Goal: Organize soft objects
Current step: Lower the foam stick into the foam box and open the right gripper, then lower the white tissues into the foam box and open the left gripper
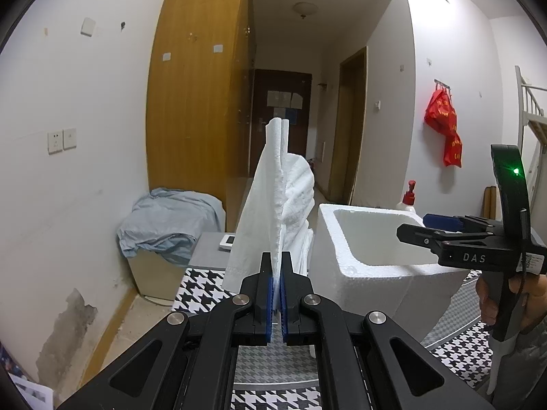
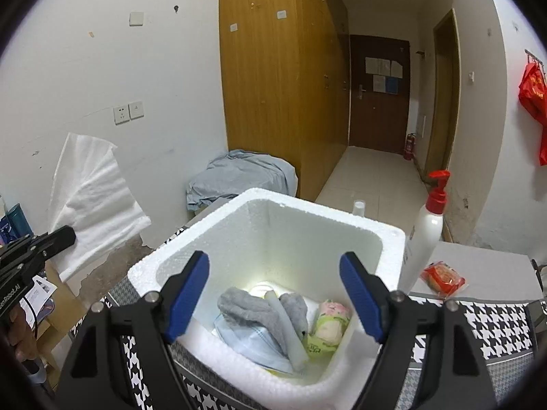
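My left gripper (image 1: 277,266) is shut on a white towel (image 1: 278,201), which stands up folded between the blue pads; the same towel (image 2: 92,201) shows at the left of the right wrist view. A white foam box (image 1: 372,256) stands on the houndstooth cloth to its right. My right gripper (image 2: 273,297) hangs open over the foam box (image 2: 386,235) with nothing between its fingers. Inside the box lie a grey sock (image 2: 259,311), a blue face mask (image 2: 246,341) and a green tissue pack (image 2: 330,324).
A white pump bottle with a red top (image 2: 427,235) stands right of the box, a red packet (image 2: 442,280) beside it. A grey-blue cloth (image 1: 164,225) covers a bin by the wooden wardrobe (image 1: 198,102). A red bag (image 1: 444,123) hangs on the right wall.
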`<state>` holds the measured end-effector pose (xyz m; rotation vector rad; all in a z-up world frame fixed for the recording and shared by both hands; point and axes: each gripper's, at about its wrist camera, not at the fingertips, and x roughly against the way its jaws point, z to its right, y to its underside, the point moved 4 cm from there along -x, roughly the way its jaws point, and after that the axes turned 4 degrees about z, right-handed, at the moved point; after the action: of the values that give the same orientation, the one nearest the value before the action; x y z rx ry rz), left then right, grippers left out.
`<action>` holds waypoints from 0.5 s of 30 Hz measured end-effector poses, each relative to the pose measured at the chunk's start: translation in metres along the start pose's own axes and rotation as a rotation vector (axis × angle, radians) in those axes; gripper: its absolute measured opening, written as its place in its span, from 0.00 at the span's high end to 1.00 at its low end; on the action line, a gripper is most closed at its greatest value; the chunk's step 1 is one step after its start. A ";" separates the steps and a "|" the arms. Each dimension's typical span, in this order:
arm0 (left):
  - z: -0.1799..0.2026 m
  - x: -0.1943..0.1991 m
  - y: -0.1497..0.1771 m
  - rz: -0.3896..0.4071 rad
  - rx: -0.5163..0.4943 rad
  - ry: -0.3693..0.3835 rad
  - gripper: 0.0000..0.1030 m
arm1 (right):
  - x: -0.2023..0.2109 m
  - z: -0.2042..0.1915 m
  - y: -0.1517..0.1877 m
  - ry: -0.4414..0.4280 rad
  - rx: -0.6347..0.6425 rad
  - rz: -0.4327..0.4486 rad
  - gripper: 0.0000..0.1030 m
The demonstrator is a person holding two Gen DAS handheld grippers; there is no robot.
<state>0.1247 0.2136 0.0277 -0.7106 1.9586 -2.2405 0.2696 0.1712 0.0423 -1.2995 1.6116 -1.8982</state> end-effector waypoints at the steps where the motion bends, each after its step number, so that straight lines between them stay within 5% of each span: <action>1: 0.001 0.000 0.000 0.000 -0.001 0.001 0.97 | 0.001 0.000 0.000 0.000 0.001 0.000 0.20; 15: 0.016 -0.011 -0.009 -0.009 -0.015 0.033 0.97 | 0.029 0.013 0.003 0.039 0.005 0.031 0.12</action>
<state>0.1430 0.2042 0.0341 -0.6901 1.9930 -2.2598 0.2632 0.1411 0.0510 -1.2355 1.6356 -1.9191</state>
